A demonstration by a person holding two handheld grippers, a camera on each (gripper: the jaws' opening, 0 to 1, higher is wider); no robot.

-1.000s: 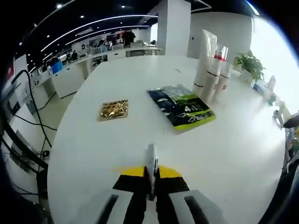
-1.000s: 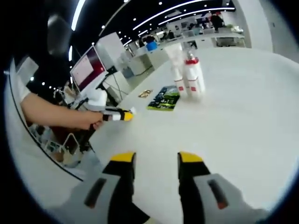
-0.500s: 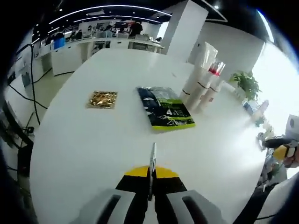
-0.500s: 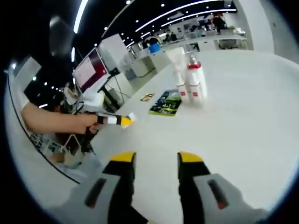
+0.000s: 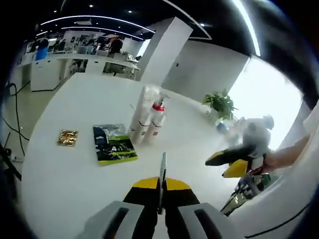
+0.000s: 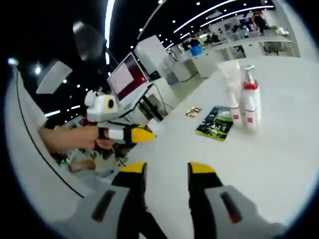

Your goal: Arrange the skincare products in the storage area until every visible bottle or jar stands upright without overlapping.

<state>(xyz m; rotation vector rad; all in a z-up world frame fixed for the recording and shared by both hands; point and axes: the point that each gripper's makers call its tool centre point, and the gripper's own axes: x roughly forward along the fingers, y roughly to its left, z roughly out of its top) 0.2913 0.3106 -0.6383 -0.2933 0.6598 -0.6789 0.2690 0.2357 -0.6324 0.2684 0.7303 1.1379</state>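
White table (image 5: 65,184) w/ green-black packet (image 5: 113,145) and gold packet (image 5: 68,138) apart; potted plant (image 5: 221,104) behind; monitor (image 6: 126,75) at side.

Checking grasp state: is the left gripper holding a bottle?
No. The left gripper fingers are shut on nothing; the bottles stand far off on the table.

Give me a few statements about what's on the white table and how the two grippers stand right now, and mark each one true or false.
1. The pump bottle with the red collar stands upright. True.
2. The left gripper is wide open. False: its jaws are closed together.
3. The right gripper holds a bottle. False: its jaws are open with nothing between them.
4. The dark sachet lies flat on the table beside the bottles. True.
5. The small gold packet rests on top of the dark sachet. False: it lies apart from it on the table.
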